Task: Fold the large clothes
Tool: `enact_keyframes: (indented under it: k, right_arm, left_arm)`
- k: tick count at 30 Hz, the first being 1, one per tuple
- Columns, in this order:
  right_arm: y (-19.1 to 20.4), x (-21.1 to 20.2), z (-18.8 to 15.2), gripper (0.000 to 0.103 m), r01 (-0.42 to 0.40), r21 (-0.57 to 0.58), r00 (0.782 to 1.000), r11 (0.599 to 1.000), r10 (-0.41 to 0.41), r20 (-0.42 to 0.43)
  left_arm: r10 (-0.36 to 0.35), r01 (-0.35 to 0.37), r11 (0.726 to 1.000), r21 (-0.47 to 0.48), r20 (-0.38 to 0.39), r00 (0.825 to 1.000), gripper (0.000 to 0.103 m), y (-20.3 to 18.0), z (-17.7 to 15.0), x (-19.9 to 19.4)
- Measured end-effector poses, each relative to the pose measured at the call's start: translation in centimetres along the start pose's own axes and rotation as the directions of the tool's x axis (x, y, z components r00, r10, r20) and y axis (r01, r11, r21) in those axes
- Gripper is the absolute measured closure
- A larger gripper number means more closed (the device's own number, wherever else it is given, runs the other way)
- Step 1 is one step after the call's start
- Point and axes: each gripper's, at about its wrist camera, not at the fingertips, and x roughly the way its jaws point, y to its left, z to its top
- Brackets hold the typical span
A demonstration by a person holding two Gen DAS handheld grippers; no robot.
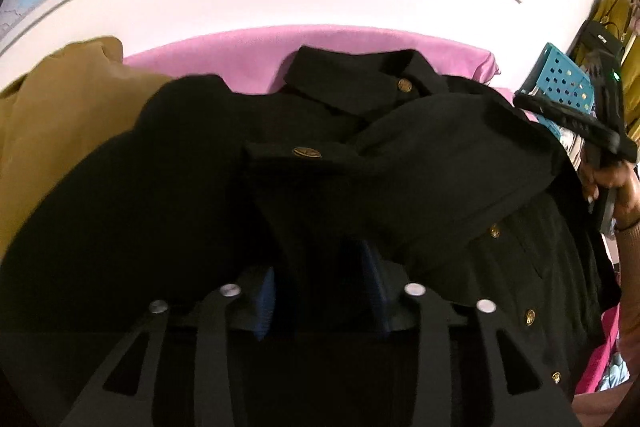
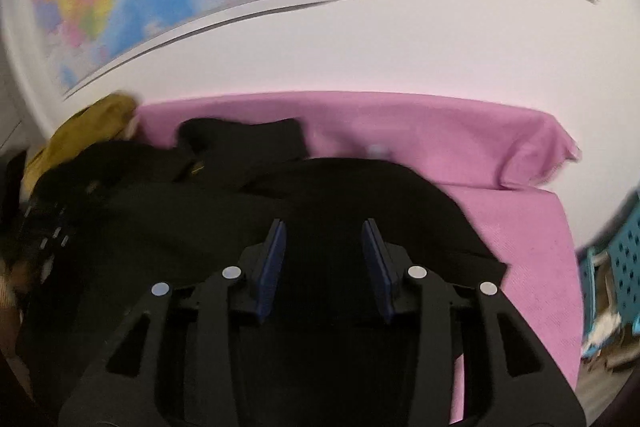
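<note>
Looking down the left tongs (image 1: 320, 291): blue pads part-open, black jacket (image 1: 192, 195) bunched between them, though whether they pinch it I can't tell. It lies on the pink table (image 1: 248, 47). Over to the right tongs (image 2: 325, 259): parted, hovering above dark cloth, seemingly gripping nothing.

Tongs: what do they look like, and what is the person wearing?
Both tongs, left and right, are black with cut-out frames, round silver rivets and flat dark-blue pads. In the left view the right one shows a small green light. The hand holding it has a brownish ribbed sleeve.
</note>
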Motion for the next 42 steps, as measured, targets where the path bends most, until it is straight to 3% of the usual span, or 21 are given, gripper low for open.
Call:
enact_keyframes:
  k: [3,6,8,11,13,16,18,22,26,28,29,31,33,34,36,38,40,41,42]
  right_arm:
    - [3.0,1.1,-0.5,0.056,-0.028,-0.113,0.998,0.993,0.021,-0.060]
    - [4.1,3.5,-1.5,0.055,-0.031,-0.129,0.990,0.991,0.013,-0.138]
    - [4.2,4.2,-1.8,0.054,-0.011,-0.132,0.989,0.991,-0.009,-0.146]
    - [4.7,3.3,-1.3,0.052,0.025,-0.099,0.991,0.995,-0.038,-0.131]
    - [6.0,2.1,-1.2,0.051,-0.016,-0.109,0.995,0.994,0.006,-0.098]
    - [10.1,-0.3,-1.1,0.047,-0.149,-0.161,0.988,0.976,0.143,-0.052]
    - [13.3,-0.9,-1.3,0.043,-0.239,-0.202,0.971,0.950,0.232,-0.059]
    - [20.3,-0.2,-2.1,0.040,-0.423,-0.264,0.906,0.867,0.403,-0.128]
    - [28.5,1.3,-3.9,0.035,-0.576,-0.330,0.817,0.748,0.524,-0.239]
    - [31.6,1.7,-4.7,0.031,-0.621,-0.354,0.784,0.700,0.552,-0.283]
    - [33.6,1.9,-5.4,0.029,-0.646,-0.375,0.763,0.665,0.562,-0.318]
    - [37.1,2.4,-6.6,0.018,-0.666,-0.421,0.745,0.616,0.560,-0.362]
    - [39.2,2.1,-7.9,0.016,-0.685,-0.447,0.729,0.576,0.555,-0.402]
    - [40.2,2.3,-8.5,0.014,-0.690,-0.462,0.723,0.557,0.546,-0.422]
    - [42.2,2.3,-9.9,0.014,-0.665,-0.524,0.747,0.533,0.491,-0.448]
    - [43.4,2.3,-11.1,0.021,-0.633,-0.581,0.774,0.512,0.448,-0.448]
    - [44.1,2.3,-11.8,0.043,-0.593,-0.627,0.804,0.504,0.401,-0.438]
    - [44.0,1.9,-11.7,0.056,-0.597,-0.628,0.801,0.499,0.413,-0.434]
    - [43.7,1.5,-11.3,0.083,-0.614,-0.612,0.788,0.498,0.433,-0.439]
  left_arm:
    - [0.023,-0.023,1.000,0.017,0.022,1.000,0.048,-0.5,-0.4,-0.9]
    - [0.049,-0.054,0.997,0.049,0.106,0.993,0.035,-0.8,-1.3,-3.9]
    - [0.107,-0.119,0.991,0.059,0.176,0.979,0.024,-0.3,-2.4,-7.1]
    - [0.223,-0.231,0.973,0.014,0.211,0.952,0.022,1.8,-4.3,-10.5]
    - [0.310,-0.312,0.950,-0.021,0.193,0.931,0.022,3.8,-5.9,-11.8]
    - [0.361,-0.354,0.933,-0.069,0.155,0.920,0.021,6.2,-8.0,-12.4]
    - [0.362,-0.353,0.931,-0.097,0.117,0.925,0.021,8.1,-9.7,-12.5]
    - [0.329,-0.316,0.938,-0.140,0.077,0.941,0.021,10.5,-11.8,-12.0]
    - [0.287,-0.274,0.947,-0.169,0.064,0.956,0.021,12.1,-12.8,-11.5]
    - [0.251,-0.234,0.953,-0.193,0.067,0.966,0.025,13.1,-13.2,-11.5]
    - [0.240,-0.222,0.954,-0.200,0.070,0.968,0.035,13.4,-13.2,-11.4]
    - [0.214,-0.196,0.957,-0.215,0.065,0.975,0.047,13.8,-13.2,-11.1]
    - [0.195,-0.176,0.960,-0.217,0.071,0.978,0.061,14.2,-13.2,-11.1]
    - [0.193,-0.174,0.962,-0.212,0.072,0.979,0.062,14.1,-13.1,-11.1]
    - [0.209,-0.191,0.962,-0.196,0.079,0.975,0.070,13.8,-13.0,-11.3]
    - [0.195,-0.176,0.966,-0.192,0.089,0.977,0.071,13.9,-13.1,-11.7]
    - [0.171,-0.150,0.969,-0.197,0.096,0.980,0.072,14.0,-13.0,-12.2]
    - [0.166,-0.144,0.969,-0.199,0.101,0.981,0.072,14.0,-12.9,-12.5]
    - [0.161,-0.136,0.969,-0.205,0.109,0.981,0.069,14.1,-12.8,-12.9]
